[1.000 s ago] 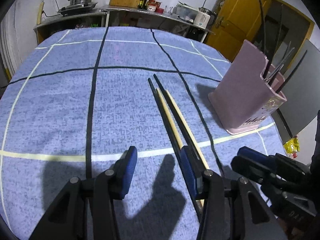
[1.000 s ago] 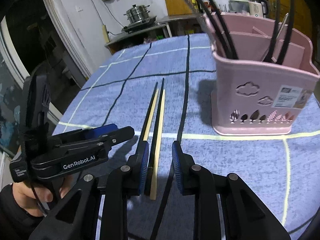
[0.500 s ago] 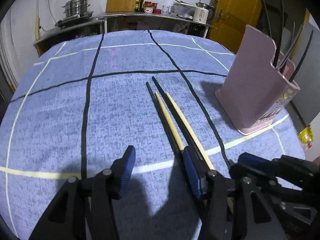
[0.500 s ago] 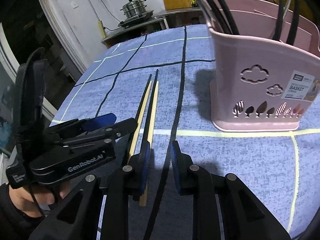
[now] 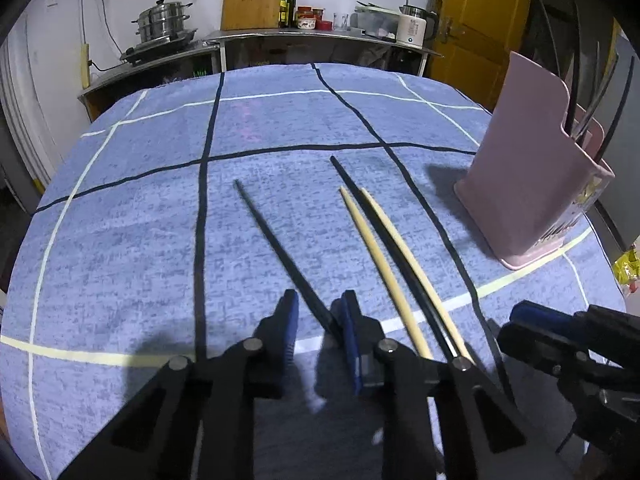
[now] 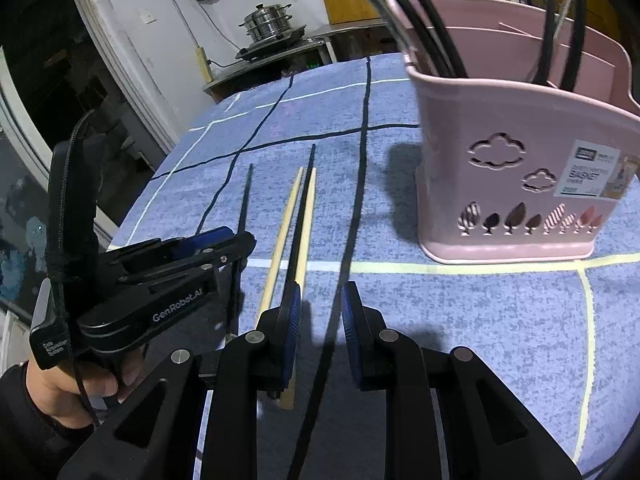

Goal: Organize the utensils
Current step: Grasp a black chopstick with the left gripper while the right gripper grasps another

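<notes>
A lone black chopstick [image 5: 280, 248] lies on the blue checked cloth, split off to the left of the others; it also shows in the right wrist view [image 6: 243, 208]. My left gripper [image 5: 318, 312] is open around its near end, right pad touching it. Two pale wooden chopsticks [image 5: 372, 240] and a second black chopstick [image 5: 384, 232] lie side by side to the right. My right gripper [image 6: 318, 312] is open and empty, its left pad beside the near end of that black chopstick [image 6: 302, 208]. A pink utensil basket [image 6: 516, 168] holding black utensils stands at the right.
The basket also shows in the left wrist view [image 5: 528, 184] near the table's right edge. A counter [image 5: 304, 38] with pots, bottles and a kettle runs behind the table. A yellow door [image 5: 476, 20] is at the back right.
My left gripper has narrowed and shifted left, dragging one black chopstick away from the other three. My right gripper has stayed open by the near ends.
</notes>
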`<state>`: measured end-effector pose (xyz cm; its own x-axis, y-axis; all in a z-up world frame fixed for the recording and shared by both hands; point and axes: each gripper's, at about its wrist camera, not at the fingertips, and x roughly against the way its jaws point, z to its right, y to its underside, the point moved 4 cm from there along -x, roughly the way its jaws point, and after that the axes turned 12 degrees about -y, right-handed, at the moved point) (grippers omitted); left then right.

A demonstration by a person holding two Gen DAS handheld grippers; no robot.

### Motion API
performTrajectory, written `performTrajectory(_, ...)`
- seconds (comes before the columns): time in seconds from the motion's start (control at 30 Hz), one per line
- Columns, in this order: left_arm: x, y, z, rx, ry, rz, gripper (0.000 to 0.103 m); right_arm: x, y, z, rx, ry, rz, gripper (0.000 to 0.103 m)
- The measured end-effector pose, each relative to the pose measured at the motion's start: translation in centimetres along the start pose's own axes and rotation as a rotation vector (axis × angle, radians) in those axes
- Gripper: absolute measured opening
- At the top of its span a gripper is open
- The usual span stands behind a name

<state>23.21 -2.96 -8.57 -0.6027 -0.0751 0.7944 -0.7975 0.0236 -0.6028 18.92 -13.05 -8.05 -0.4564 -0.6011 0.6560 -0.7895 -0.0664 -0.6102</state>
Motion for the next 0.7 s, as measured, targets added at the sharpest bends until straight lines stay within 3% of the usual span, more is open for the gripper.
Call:
performTrajectory(0.47,0.1,0.6,-5.2,0.030,0.081,-0.048,0.019,-3.9,-2.0,-1.7,0.026,-0.089,-0.035,0.017)
performTrajectory(0.7,0.3,0.8,-5.4,0.047,0.104,-0.060,0.019,-4.9,-2.6,-0.5,0.013,-0.034,-0.049,0.017)
